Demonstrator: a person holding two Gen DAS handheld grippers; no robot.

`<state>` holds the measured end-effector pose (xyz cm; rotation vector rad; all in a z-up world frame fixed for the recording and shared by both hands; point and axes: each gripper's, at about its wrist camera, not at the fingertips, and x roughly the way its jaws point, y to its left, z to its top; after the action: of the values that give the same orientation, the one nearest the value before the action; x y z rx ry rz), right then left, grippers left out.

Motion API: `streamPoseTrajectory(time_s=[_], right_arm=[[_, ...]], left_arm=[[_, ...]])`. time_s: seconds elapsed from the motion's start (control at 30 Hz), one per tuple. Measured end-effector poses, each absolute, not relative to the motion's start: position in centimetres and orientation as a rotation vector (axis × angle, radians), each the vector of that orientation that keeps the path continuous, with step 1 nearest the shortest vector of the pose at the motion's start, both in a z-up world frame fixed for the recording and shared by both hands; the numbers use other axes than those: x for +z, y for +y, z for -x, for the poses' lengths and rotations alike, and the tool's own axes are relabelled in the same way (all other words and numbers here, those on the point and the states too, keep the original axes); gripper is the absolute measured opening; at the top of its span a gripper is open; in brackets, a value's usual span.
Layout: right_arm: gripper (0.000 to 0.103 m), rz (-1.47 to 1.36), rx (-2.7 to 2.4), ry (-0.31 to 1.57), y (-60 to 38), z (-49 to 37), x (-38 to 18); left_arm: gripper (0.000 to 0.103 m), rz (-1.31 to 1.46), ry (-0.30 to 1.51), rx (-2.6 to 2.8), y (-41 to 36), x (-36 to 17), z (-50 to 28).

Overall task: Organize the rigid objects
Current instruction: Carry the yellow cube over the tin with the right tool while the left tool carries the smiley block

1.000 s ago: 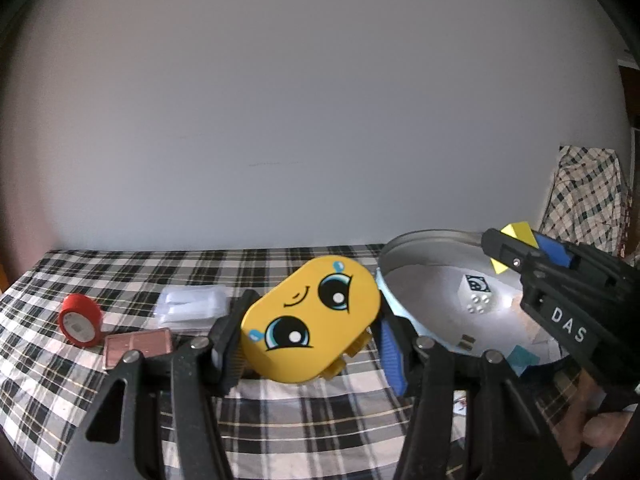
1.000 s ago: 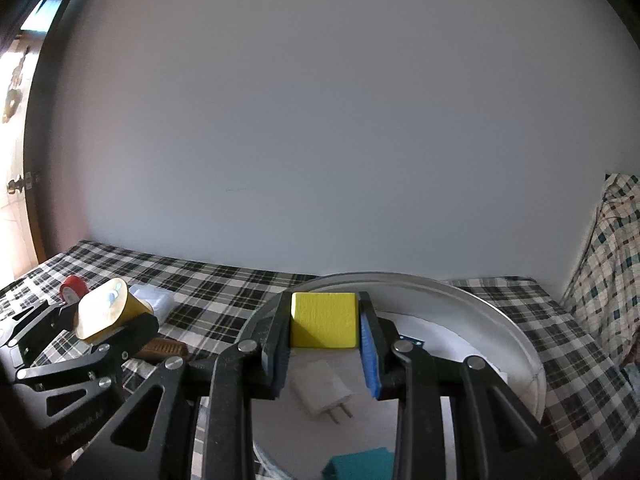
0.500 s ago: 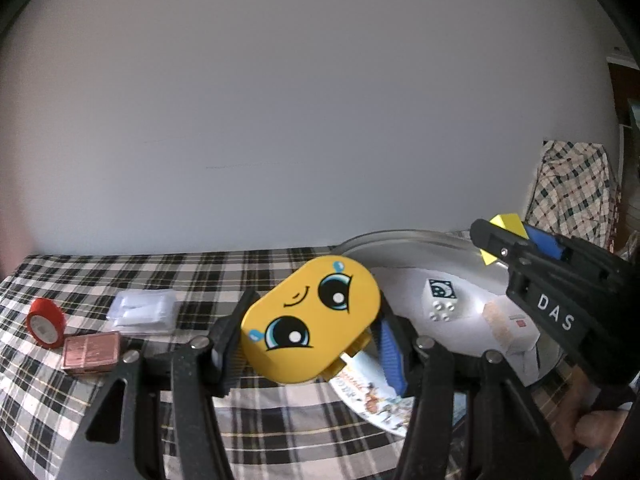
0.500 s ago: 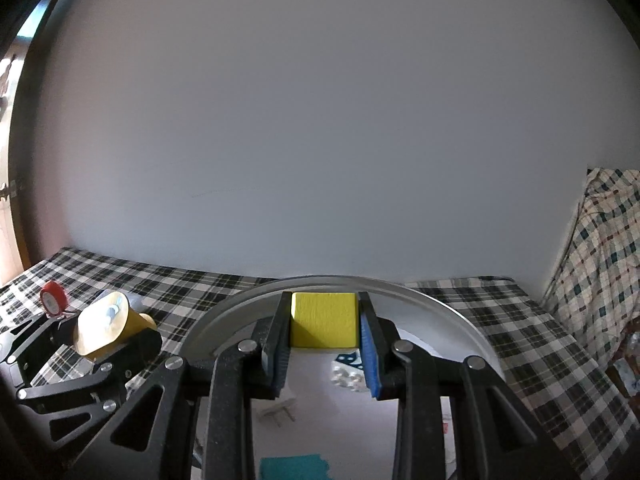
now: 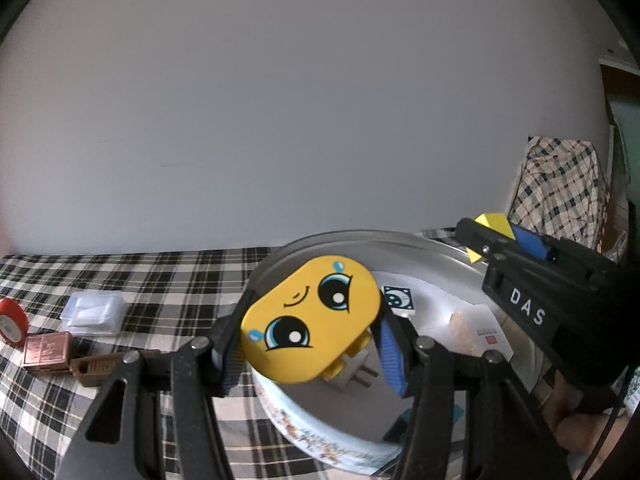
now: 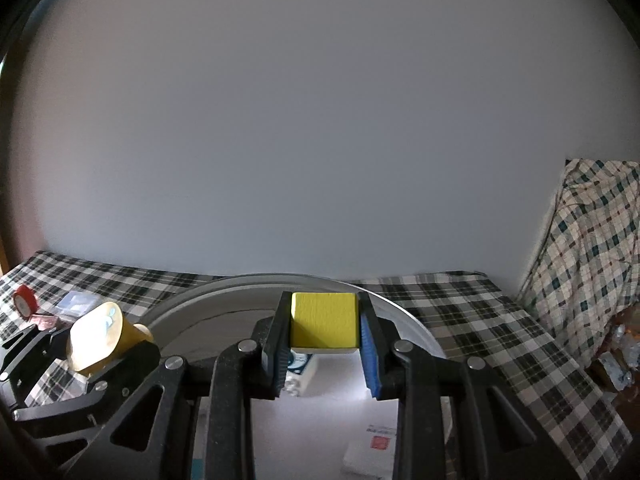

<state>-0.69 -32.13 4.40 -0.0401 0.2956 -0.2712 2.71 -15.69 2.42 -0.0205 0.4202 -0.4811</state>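
Left gripper (image 5: 308,344) fingers clamp the yellow face toy (image 5: 310,324) over the round tin (image 5: 320,446) at its 9 o'clock rim; right gripper (image 6: 323,354) fingers clamp the yellow block (image 6: 323,326) — lower both well inside the tin before releasing.

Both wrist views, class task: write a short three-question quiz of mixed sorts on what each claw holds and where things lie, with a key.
1. True or false: the left claw is shut on the yellow face toy.
2. What does the right claw grip? A) red tape roll B) yellow block C) white charger
3. Fill in: the clear plastic box lies on the checked cloth, ______ the round metal tray.

Key
1. True; the pads press its sides.
2. B, the yellow block.
3. Outside; it sits left of the tray in the left wrist view, near the red tape roll.
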Motion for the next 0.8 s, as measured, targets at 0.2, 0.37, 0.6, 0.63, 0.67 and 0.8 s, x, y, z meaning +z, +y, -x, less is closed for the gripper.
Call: streamPoseTrajectory(time_s=[0.2,0.37,0.6,0.63,0.67,0.8], right_arm=[[0.032,0.02,-0.313,0.312,-34.2,0.1,4.4],[0.032,0.022,-0.343,0.343,-35.5,-0.6,4.0],[0.032,-0.009,-0.37,0.397,-37.5,-1.7,3.5],[0.032,-0.012,-0.374,0.406,-37.8,-1.9,3.4],[0.032,-0.016,-0.378,0.417,-38.1,-2.1,3.2],[0.032,-0.033,-0.378,0.449,-38.6,-2.6,2.8]], left_arm=[[0.055,0.021,0.437,-0.489,-17.6,2.3,-2.6],[0.055,0.014,0.458,-0.504,-19.3,2.3,-2.6],[0.055,0.0,0.5,-0.485,-20.9,1.9,-2.9],[0.055,-0.001,0.514,-0.479,-21.1,1.8,-3.1],[0.055,-0.002,0.524,-0.474,-21.2,1.7,-3.3],[0.055,-0.002,0.547,-0.462,-21.5,1.4,-3.5]])
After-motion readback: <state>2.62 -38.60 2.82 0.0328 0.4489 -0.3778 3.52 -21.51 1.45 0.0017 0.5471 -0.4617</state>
